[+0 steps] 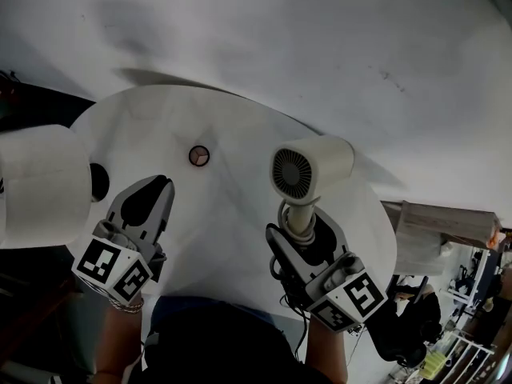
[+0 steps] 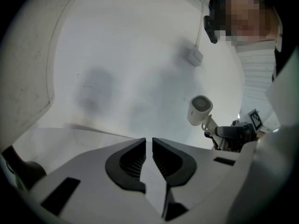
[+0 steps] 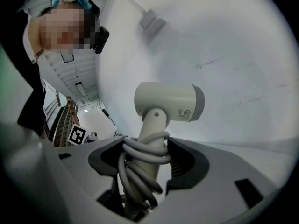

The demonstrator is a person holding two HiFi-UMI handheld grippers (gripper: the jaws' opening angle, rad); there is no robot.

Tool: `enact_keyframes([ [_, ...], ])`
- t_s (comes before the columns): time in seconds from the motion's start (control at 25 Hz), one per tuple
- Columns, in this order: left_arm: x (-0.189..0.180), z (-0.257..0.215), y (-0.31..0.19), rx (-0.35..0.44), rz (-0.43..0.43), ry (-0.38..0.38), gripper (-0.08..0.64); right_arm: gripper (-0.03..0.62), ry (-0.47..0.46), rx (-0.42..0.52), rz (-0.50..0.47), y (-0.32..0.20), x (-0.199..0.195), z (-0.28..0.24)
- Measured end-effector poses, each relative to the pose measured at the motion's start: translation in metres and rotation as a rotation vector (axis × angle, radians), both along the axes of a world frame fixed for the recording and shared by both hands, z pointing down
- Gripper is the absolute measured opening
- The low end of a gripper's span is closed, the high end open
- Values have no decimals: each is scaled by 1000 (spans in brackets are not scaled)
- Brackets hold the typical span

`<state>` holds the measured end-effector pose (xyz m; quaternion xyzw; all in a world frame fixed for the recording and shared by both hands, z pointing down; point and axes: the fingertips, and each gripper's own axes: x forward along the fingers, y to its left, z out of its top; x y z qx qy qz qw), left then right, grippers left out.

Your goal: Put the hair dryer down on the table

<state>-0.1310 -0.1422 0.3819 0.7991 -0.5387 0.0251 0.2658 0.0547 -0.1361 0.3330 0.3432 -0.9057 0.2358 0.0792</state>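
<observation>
Two grippers: right gripper (image 1: 300, 234) clamps hair dryer (image 1: 310, 169) handle (cord (image 3: 140, 160) wound round it), upright above table (image 1: 232, 118); left gripper (image 1: 152, 190) empty, jaws closed. Lower gently, lay flat, then release.

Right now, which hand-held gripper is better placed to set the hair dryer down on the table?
Right. The right hand-held gripper grips the hair dryer by its handle, over the white table. The left hand-held gripper is closed on nothing, off to the side.
</observation>
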Motion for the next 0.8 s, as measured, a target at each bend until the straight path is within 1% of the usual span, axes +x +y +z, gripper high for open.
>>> enact_keyframes([
  [0.24, -1, 10, -5, -17, 1, 11, 52, 279, 23, -22, -24, -6, -7, 10],
  [0.56, -3, 29, -11, -44, -13, 24, 51, 279, 13, -38, -31, -17, -17, 18],
  [0.68, -4, 35, -13, -50, -6, 31, 51, 279, 61, -42, -44, -17, -17, 29],
  [0.8, -6, 40, -16, -54, -9, 35, 51, 279, 68, -59, -52, -19, -21, 35],
])
